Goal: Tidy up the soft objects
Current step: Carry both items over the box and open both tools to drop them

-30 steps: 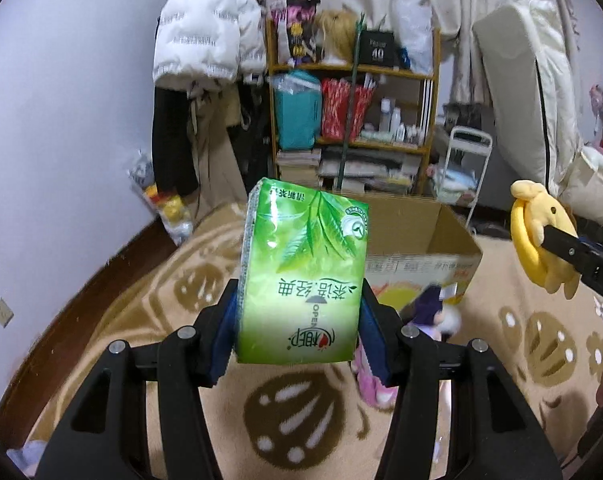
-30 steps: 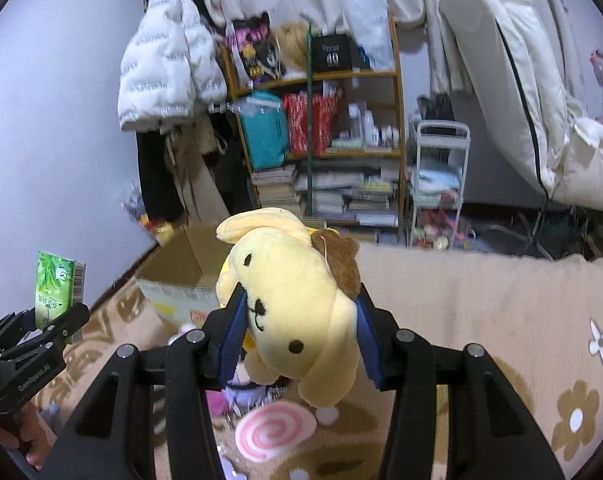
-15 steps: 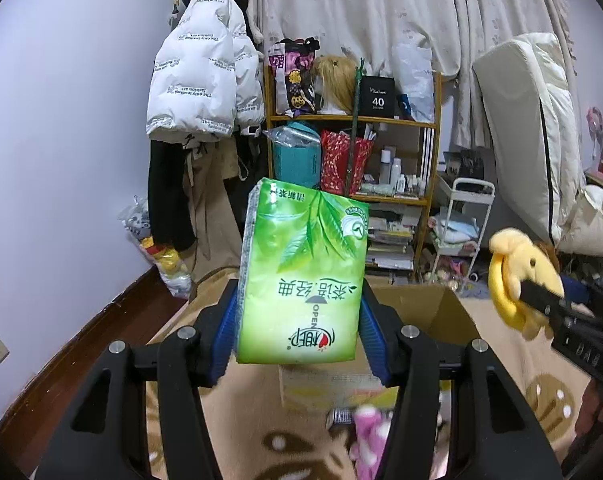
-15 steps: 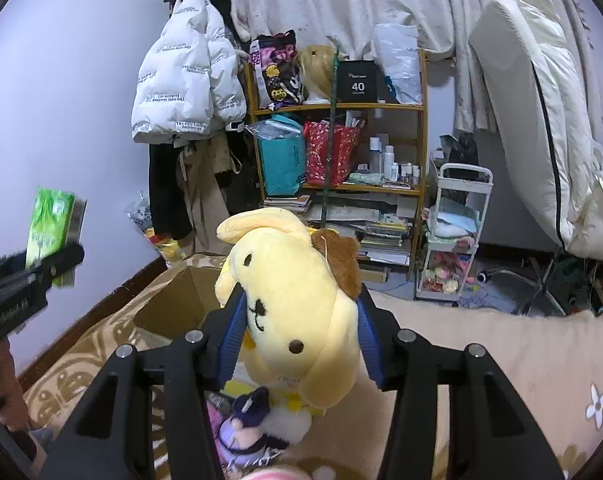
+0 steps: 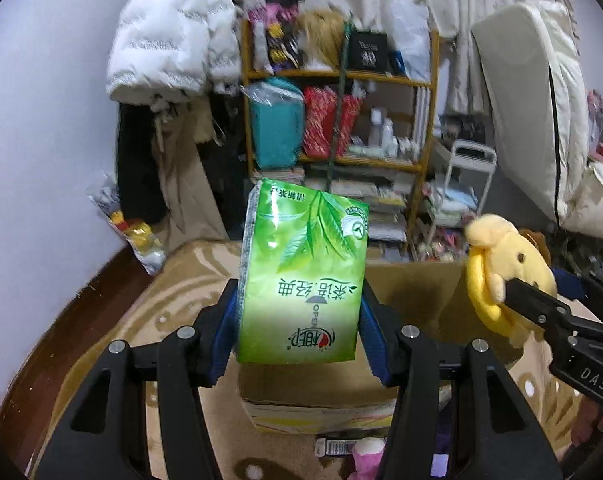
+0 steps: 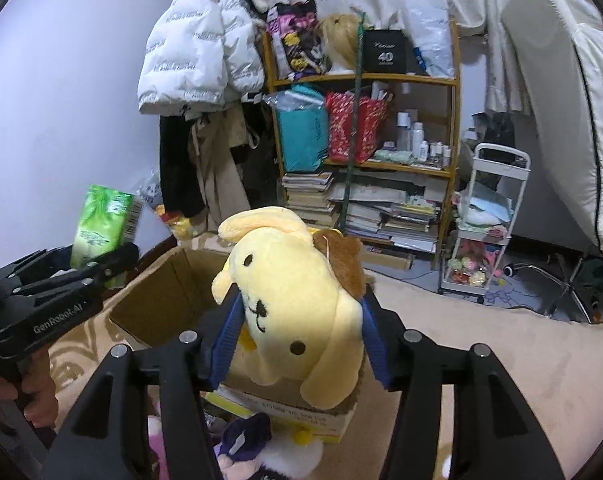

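Now both hands hold soft things up over the cardboard box (image 6: 169,300), most likely so they can drop in. The left gripper (image 5: 299,320) has its fingers pinching a green tissue pack (image 5: 303,276) upright, squeezed by its two sides so it does not slip. The right gripper (image 6: 299,332) carries a yellow plush dog (image 6: 297,300); its fingers have just been opening a bit, but the blue pads still press the dog's cheeks. The right view shows the open box inside and a purple toy (image 6: 245,436) on the rug (image 6: 481,360) below. The left view hides most of the box behind the pack, but shows the dog from the side, above the box's far corner
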